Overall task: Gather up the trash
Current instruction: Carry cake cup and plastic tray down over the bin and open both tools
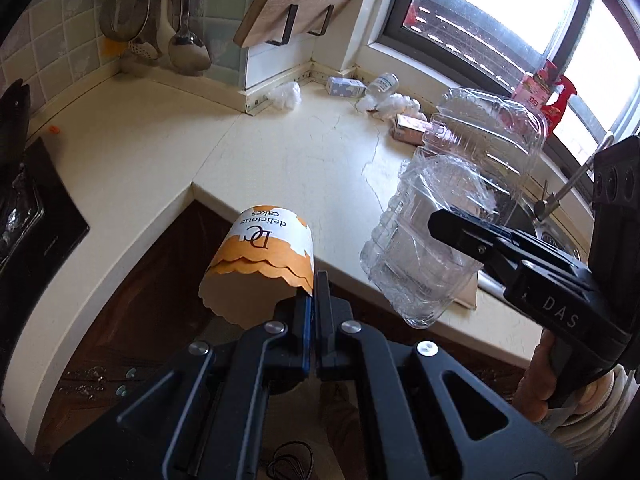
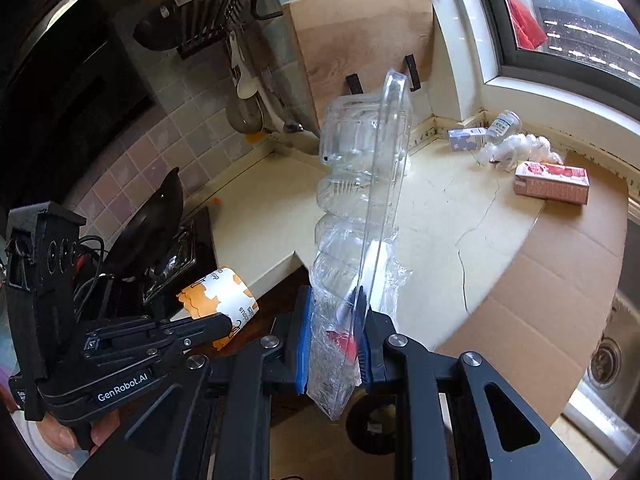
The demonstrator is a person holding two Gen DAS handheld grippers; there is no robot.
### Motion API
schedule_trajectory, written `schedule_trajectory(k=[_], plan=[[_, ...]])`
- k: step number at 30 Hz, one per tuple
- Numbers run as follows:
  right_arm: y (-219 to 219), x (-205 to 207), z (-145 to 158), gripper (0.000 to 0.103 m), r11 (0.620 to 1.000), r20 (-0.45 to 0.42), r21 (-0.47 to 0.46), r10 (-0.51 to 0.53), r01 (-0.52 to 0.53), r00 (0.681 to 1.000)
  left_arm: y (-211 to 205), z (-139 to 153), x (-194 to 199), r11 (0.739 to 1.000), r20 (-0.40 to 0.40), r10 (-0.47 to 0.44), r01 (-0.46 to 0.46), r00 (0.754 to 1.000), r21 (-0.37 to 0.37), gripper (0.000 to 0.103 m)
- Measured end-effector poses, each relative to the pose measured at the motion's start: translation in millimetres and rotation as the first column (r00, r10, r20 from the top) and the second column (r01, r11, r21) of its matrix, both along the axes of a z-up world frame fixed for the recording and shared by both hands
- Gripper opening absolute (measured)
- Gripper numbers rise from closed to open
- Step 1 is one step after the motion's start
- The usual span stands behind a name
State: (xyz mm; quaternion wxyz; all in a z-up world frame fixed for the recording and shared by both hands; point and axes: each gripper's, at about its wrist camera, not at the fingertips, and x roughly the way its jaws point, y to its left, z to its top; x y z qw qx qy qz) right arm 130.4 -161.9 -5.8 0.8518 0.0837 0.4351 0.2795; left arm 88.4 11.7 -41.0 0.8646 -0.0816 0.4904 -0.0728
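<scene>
My left gripper (image 1: 313, 300) is shut on the rim of an orange and white paper cake cup (image 1: 262, 258) and holds it in the air off the counter's front edge; the cup also shows in the right wrist view (image 2: 218, 300). My right gripper (image 2: 334, 320) is shut on a clear plastic clamshell container (image 2: 360, 200) that stands upright above the fingers; it also shows in the left wrist view (image 1: 452, 208). On the counter's far corner lie crumpled white tissues (image 2: 516, 150), a small bottle (image 2: 504, 125), a pale blue carton (image 2: 466, 139) and a pink carton (image 2: 552, 182).
The cream counter (image 1: 280, 148) wraps around a corner. A stove with a black wok (image 2: 152, 224) is on the left. A wooden cutting board (image 2: 360, 40) leans on the wall. A cardboard sheet (image 2: 540, 280) covers the counter by the sink (image 2: 608, 360). Utensils (image 1: 180, 20) hang on the tiles.
</scene>
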Motion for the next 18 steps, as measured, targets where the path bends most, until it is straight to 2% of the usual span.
schedule_trajectory(k=[4, 9, 18], plan=[[17, -47, -20, 0.019, 0.999, -0.036, -0.032, -0.011, 0.010, 0.999, 10, -26, -28, 1.000, -0.043, -0.019, 0.018, 0.999, -0.013, 0.000], [40, -85, -66, 0.019, 0.999, -0.133, -0.048, -0.001, -0.006, 0.991, 21, -74, -52, 1.000, -0.130, -0.010, 0.009, 0.991, -0.003, 0.000], [70, -105, -165, 0.019, 0.984, -0.249, -0.131, 0.087, -0.123, 0.965, 20, -171, -75, 0.999, -0.239, 0.031, -0.023, 0.971, 0.039, 0.000]])
